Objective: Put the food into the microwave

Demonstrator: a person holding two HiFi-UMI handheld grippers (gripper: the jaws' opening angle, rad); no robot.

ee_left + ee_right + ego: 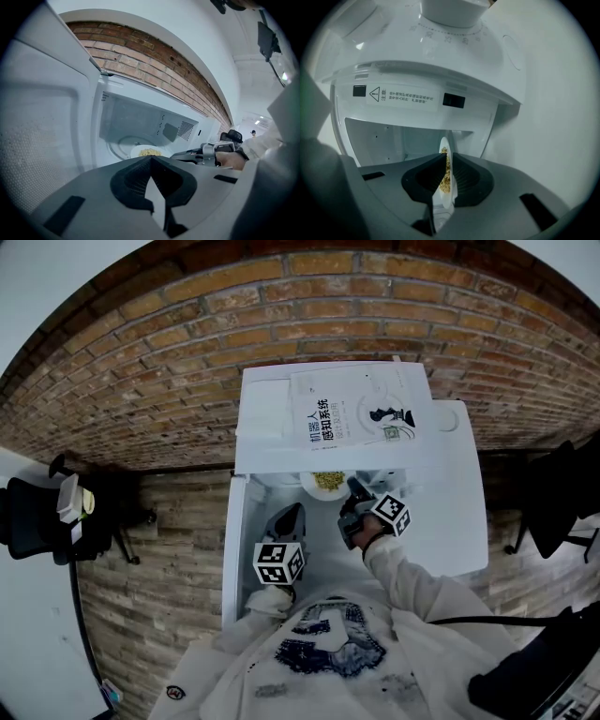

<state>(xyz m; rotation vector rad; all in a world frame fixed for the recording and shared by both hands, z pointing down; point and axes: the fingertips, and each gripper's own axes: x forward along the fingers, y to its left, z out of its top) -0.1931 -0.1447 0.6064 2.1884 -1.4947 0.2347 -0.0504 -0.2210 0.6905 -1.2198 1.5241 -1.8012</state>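
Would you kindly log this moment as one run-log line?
phase: loading | right gripper: shut on plate of food inside open microwave | left gripper: shut, empty, near door

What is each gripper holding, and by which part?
The right gripper grips the plate of food by its rim; the left gripper holds nothing.

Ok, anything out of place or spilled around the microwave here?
Nothing spilled. The plate of food sits level inside the microwave, its rim gripped by the right claw. One oddity: a book lies on top of the microwave.
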